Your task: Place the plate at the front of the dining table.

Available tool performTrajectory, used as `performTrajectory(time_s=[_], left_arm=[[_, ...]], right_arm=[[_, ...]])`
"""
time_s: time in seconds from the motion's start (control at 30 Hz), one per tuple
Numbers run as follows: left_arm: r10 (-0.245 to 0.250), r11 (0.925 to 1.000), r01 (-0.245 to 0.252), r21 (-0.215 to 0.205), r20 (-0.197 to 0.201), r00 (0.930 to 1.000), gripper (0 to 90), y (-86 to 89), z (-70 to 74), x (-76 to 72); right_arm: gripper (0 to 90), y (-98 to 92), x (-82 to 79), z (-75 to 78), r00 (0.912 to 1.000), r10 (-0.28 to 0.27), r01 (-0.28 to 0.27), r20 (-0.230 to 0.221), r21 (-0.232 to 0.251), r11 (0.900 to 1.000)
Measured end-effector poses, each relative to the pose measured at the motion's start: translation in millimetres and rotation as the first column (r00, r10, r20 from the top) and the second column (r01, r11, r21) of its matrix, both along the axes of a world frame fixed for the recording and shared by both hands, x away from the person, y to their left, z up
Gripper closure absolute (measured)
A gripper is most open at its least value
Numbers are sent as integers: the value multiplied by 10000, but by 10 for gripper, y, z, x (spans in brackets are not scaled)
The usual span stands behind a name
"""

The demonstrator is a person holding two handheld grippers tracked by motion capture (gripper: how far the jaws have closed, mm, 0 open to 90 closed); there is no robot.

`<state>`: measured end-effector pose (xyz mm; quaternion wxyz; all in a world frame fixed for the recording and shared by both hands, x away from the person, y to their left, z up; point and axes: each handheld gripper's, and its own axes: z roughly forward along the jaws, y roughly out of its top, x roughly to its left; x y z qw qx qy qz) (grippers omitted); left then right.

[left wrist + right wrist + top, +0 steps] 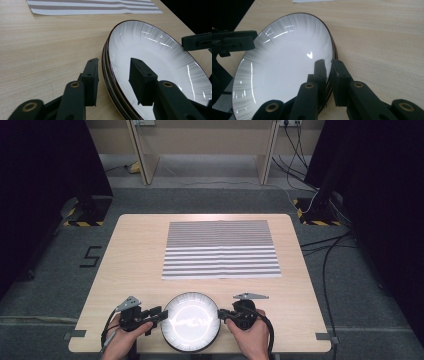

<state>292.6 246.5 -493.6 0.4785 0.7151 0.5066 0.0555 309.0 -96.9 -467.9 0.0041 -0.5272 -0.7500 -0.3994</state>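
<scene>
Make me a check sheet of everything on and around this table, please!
Surface: wooden table, clean.
Job's things: stack of white plates at the near edge; striped placemat lies flat beyond it.
Clutter: nothing seen.
Grippers: left gripper open, its jaws either side of the stack's rim, not pressing; right gripper shut on the opposite rim of the plates.
Cables: one trails from each gripper; more cables lie on the floor at the right.
Surroundings: grey floor, black curtains at both sides, wooden desk behind.
</scene>
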Motion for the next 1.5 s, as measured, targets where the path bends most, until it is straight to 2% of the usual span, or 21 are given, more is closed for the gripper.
performTrajectory(time_s=[0.1,0.13,0.23,0.37,0.7,0.87,1.0,1.07,1.17,1.2,1.23,1.3,1.5], left_arm=[[-11,10000,11,-13,-85,10000,622,3,-5,1],[-39,10000,39,13,-184,9998,658,-3,-9,-1],[-170,9998,172,63,-301,9994,697,-21,-12,-7],[-123,9997,131,198,-358,9993,722,-39,-4,-13],[73,9999,-65,123,-615,9981,744,-18,34,-26],[128,9998,-117,173,-647,9978,748,-17,51,-36],[176,9993,-152,356,-674,9976,752,-26,72,-48],[191,9994,-170,313,-687,9975,752,-23,71,-50],[217,9996,-204,219,-640,9977,751,-15,71,-61],[206,9995,-192,239,-631,9978,751,-17,73,-65],[148,9993,-127,350,-621,9980,747,-21,71,-71],[195,9994,-176,300,-619,9979,745,-25,65,-77],[187,9997,-176,157,-728,9972,743,-12,62,-81]], right_arm=[[861,6,-1,-1,10000,-3,3,-51,-112,9999],[861,35,-5,2,10000,54,-54,4,-394,9992],[862,60,-10,19,10000,9,-11,-46,-564,9984],[862,89,-14,34,10000,-22,19,-42,-799,9968],[858,144,64,9,9994,7,-27,-360,-559,9984],[816,146,74,4,9992,101,-118,-378,-451,9989],[778,152,88,14,9983,179,-200,-557,-380,9991],[770,153,90,17,9979,182,-204,-628,-345,9992],[724,141,96,22,9958,271,-283,-876,-130,9995],[697,127,98,42,9904,273,-269,-1357,45,9996],[689,119,92,59,9863,304,-300,-1622,52,9995],[688,124,64,82,9845,315,-344,-1724,-142,9993],[726,113,47,74,9824,71,-83,-1865,-58,9999]])
